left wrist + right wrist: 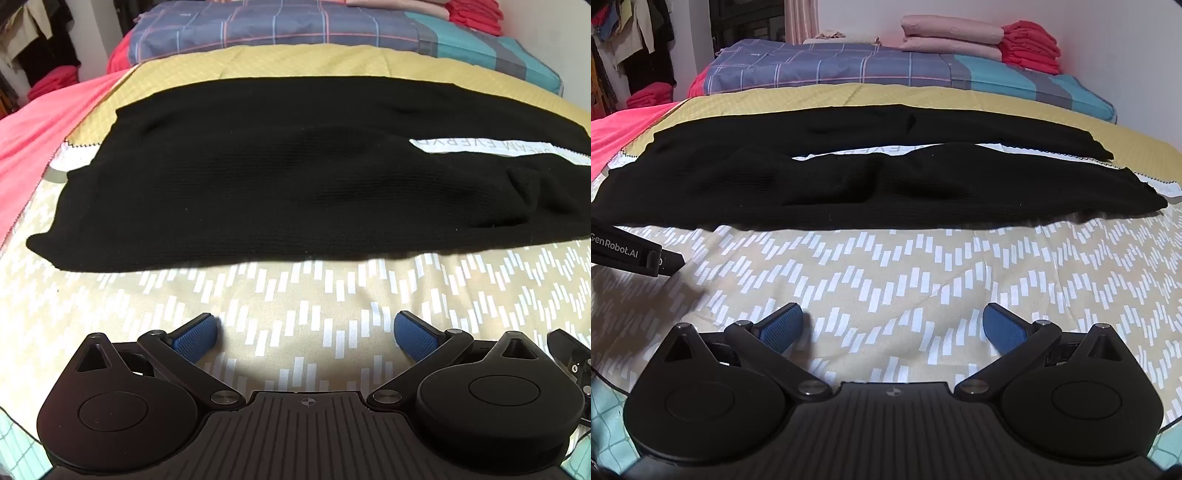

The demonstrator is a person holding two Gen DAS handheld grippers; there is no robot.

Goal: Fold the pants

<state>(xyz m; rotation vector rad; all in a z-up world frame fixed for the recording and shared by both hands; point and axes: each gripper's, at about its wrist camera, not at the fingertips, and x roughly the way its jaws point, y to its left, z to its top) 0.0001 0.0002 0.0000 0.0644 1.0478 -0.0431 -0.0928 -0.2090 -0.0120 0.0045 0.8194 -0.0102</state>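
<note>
Pants [849, 184], black and knitted, lie flat across the middle of both frames on my patterned bedspread [905, 273]. My left gripper [306, 338] and right gripper [893, 328] sit low in the frame, both wide open, holding nothing, apart from the pants.

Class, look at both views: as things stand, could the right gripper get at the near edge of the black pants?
Probably yes. The right gripper is open and empty, and only bare patterned bedspread lies between it and the pants; nothing blocks the way.
</note>
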